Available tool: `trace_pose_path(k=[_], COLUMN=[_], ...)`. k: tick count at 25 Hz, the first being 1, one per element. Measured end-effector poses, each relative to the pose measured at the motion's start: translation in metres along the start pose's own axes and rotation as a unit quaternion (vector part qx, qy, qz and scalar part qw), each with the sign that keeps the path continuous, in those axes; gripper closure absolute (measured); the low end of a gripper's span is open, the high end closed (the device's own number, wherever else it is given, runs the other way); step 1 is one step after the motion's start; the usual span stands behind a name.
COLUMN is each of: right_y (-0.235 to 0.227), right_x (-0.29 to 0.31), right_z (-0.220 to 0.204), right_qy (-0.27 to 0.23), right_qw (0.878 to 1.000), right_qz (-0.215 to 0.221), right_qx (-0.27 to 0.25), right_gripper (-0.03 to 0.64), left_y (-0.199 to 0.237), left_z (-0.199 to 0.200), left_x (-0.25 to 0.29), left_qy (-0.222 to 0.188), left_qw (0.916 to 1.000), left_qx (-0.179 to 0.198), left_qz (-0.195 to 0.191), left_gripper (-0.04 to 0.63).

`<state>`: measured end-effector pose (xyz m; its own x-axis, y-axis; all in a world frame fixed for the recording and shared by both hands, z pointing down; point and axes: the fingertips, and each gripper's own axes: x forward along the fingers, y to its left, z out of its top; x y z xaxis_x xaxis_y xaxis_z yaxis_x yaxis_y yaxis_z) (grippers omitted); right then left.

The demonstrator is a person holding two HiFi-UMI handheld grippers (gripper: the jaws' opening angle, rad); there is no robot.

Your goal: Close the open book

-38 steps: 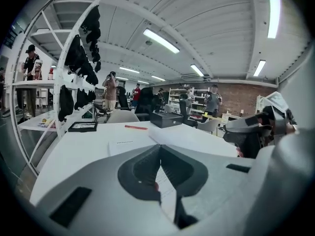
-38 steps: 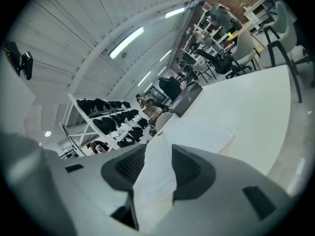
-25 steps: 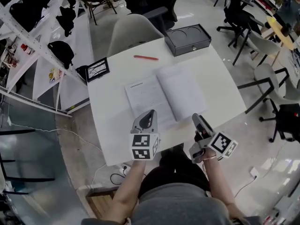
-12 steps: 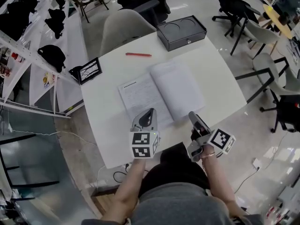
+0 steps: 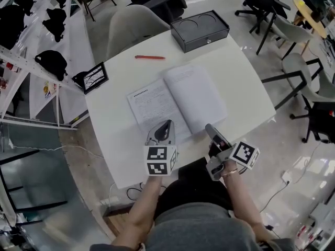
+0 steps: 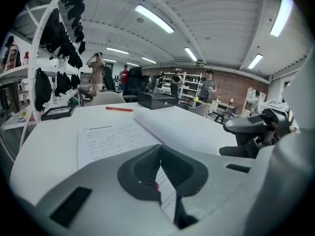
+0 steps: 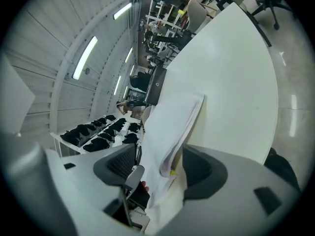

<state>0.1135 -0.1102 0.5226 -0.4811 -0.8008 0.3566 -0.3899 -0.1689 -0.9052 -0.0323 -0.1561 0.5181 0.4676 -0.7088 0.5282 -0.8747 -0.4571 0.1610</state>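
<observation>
The open book point(image 5: 178, 101) lies flat in the middle of the white table point(image 5: 246, 77), with a printed left page and a thicker right half. My left gripper point(image 5: 166, 124) hovers at the book's near edge over the left page; in the left gripper view its jaws point(image 6: 158, 154) meet, shut on nothing, with the book point(image 6: 118, 134) ahead. My right gripper point(image 5: 209, 128) is at the book's near right corner. Its jaws have just been opening and stand wide in the right gripper view point(image 7: 160, 168), with the edge of the right-hand pages point(image 7: 172, 127) loose between them.
A red pen point(image 5: 149, 57) lies beyond the book, and a black box point(image 5: 200, 30) stands at the table's far edge. A small black-framed board point(image 5: 90, 77) sits at the far left corner. A grey chair point(image 5: 131, 27) stands behind the table, office chairs point(image 5: 293, 67) to the right.
Both grippers have sunk a little towards the book's near edge. The right gripper has rolled slightly, and its tip now sits closer to the book's corner.
</observation>
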Motion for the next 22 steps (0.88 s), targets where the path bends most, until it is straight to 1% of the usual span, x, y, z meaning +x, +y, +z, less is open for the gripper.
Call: trace_pose_path(k=[3, 6, 13, 18, 22], right_y=[-0.003, -0.004, -0.005, -0.003, -0.001], right_x=[0.003, 0.008, 0.019, 0.023, 0.026], right_z=[-0.002, -0.005, -0.01, -0.007, -0.001], right_qy=[0.007, 0.02, 0.037, 0.04, 0.038], right_qw=[1.0, 0.999, 0.996, 0.996, 0.997], right_qz=[-0.001, 0.01, 0.03, 0.039, 0.041], right_qx=[0.023, 0.044, 0.07, 0.072, 0.055], right_gripper=[0.313, 0.292, 0.279, 0.281, 0.293], left_y=[-0.002, -0.003, 0.0, 0.001, 0.004], left_z=[-0.002, -0.003, -0.005, -0.006, -0.006], left_x=[0.004, 0.006, 0.011, 0.012, 0.013], left_qy=[0.006, 0.009, 0.014, 0.02, 0.019], left_qw=[1.0, 0.9999, 0.9999, 0.9997, 0.9997], left_qx=[-0.001, -0.004, -0.008, -0.011, -0.011], left_qz=[-0.003, -0.003, 0.001, 0.003, 0.011], left_gripper=[0.589, 0.589, 0.589, 0.589, 0.589])
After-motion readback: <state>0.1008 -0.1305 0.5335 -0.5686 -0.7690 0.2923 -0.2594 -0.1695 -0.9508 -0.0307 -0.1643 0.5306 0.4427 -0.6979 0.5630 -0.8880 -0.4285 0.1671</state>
